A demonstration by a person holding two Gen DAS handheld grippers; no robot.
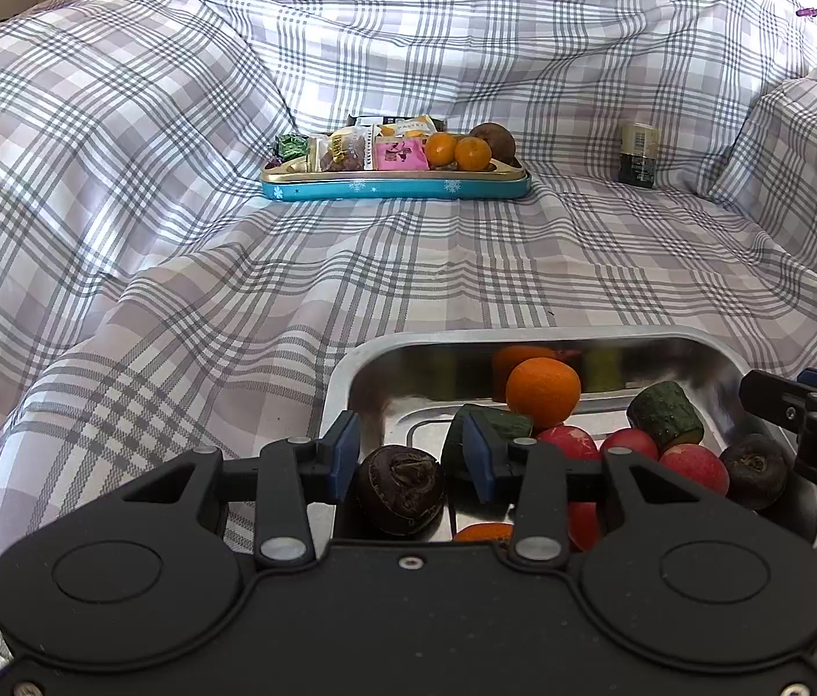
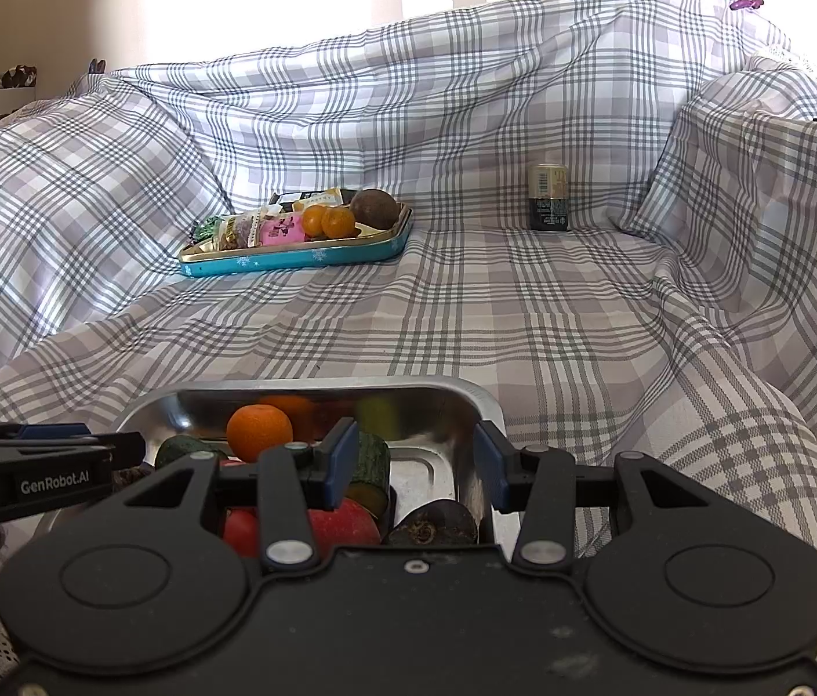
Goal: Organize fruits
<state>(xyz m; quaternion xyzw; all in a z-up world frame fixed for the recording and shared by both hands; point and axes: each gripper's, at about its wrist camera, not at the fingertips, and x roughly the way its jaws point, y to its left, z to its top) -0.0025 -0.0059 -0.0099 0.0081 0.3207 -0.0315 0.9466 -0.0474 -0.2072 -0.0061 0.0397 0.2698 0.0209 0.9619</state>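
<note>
Here, dark fruit lies between the parted left tongs.

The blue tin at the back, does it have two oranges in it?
Yes, two oranges sit side by side in the blue tin, next to the snack packets.

We see an orange at 12 o'clock in the steel tray, red apples, perhaps dark beets nearer.

Bright daylight from behind the sofa, window blown out white, soft shadows in the plaid sheet folds, glare on the steel tray, fisheye bending and dark corners.
</note>
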